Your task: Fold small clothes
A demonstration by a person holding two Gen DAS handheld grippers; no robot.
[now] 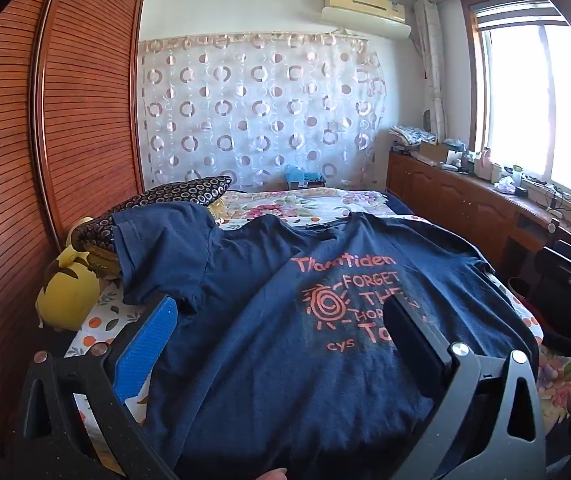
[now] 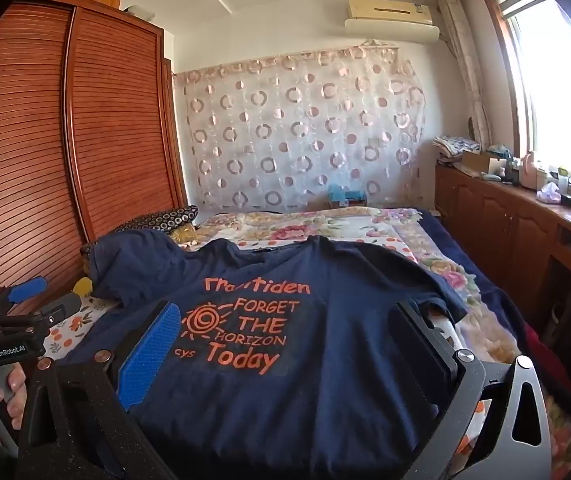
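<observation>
Navy T-shirt (image 2: 325, 344) flat on bed (image 2: 437, 248) (print up) — both grippers (image 1: 281, 320) (image 2: 289, 332) spread wide.

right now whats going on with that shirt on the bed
A person holds a claw in each hand over a navy blue t-shirt with orange lettering, spread print-up on the floral-quilted bed. The left claw and the right claw are both open and grip nothing. One sleeve is draped up over a dark ring-patterned pillow. No fold has been made yet.
</observation>
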